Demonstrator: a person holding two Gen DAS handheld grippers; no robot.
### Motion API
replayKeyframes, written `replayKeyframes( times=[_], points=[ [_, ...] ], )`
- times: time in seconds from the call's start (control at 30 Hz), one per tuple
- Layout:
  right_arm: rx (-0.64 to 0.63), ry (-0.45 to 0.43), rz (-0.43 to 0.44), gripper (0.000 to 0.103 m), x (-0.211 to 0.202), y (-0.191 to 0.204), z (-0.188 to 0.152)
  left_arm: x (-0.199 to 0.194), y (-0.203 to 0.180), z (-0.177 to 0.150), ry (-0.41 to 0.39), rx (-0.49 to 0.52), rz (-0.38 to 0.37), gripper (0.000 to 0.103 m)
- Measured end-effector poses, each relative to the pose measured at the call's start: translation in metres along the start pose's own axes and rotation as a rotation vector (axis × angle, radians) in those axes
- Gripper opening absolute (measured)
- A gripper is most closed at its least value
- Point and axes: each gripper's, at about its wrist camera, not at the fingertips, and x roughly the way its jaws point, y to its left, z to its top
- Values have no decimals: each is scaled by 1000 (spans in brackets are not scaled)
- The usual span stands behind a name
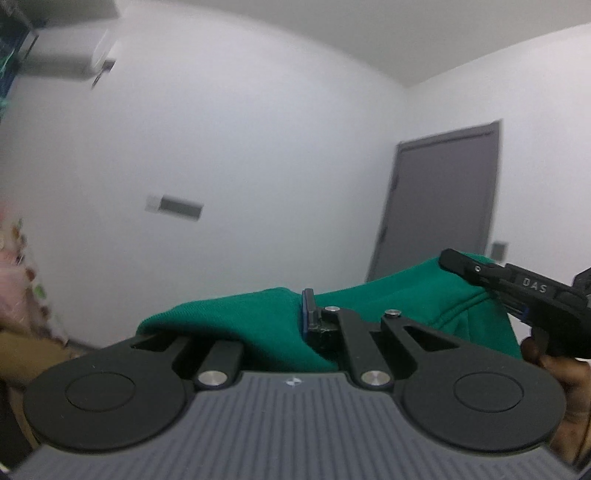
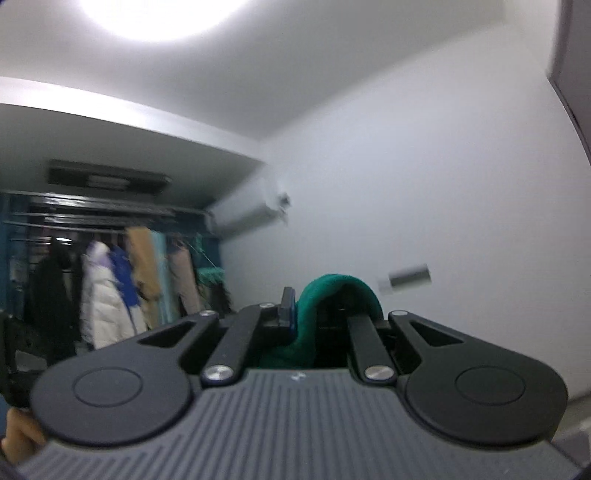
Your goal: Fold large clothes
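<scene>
A green garment (image 1: 258, 317) is held up in the air between both grippers. My left gripper (image 1: 291, 314) is shut on a fold of the green cloth, which drapes over and hides its left finger. My right gripper (image 1: 476, 273) shows at the right of the left wrist view, shut on the garment's far edge. In the right wrist view the right gripper (image 2: 317, 310) is shut on a bunched loop of the green garment (image 2: 328, 291) that arches over its fingers. Both cameras point upward at walls and ceiling; the rest of the garment is hidden.
A grey door (image 1: 439, 210) is in the white wall ahead. An air conditioner (image 2: 243, 218) hangs high on the wall. A rack of hanging coats (image 2: 110, 288) stands at the left. A bright ceiling lamp (image 2: 162, 14) is overhead.
</scene>
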Motion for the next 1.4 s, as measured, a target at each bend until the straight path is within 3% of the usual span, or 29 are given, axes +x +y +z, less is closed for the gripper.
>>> replayKeyframes(
  times=[0.23, 0.37, 0.53, 0.73, 0.83, 1.0, 1.17, 1.37, 1.4],
  points=[
    [-15, 160, -129, 11, 80, -58, -112, 125, 65, -97, 110, -11, 110, 9],
    [20, 168, -184, 11, 134, -100, -178, 195, 110, -152, 141, 7, 149, 9],
    [-50, 218, -221, 11, 197, -151, -279, 290, 175, -238, 238, -24, 185, 9],
    [-81, 323, -242, 11, 232, -209, -391, 365, 234, -338, 355, -89, 203, 9],
    [-46, 373, -257, 11, 243, -232, -437, 381, 250, -369, 377, -97, 214, 9],
    [-31, 477, -272, 11, 257, -248, -479, 406, 272, -404, 454, -102, 230, 9],
    [1, 571, -282, 12, 268, -255, -496, 420, 284, -435, 539, -124, 279, 11],
    [0, 613, -288, 13, 266, -252, -501, 420, 274, -430, 561, -108, 306, 12],
    [4, 611, -290, 13, 263, -252, -501, 419, 272, -428, 566, -104, 313, 17]
  ],
)
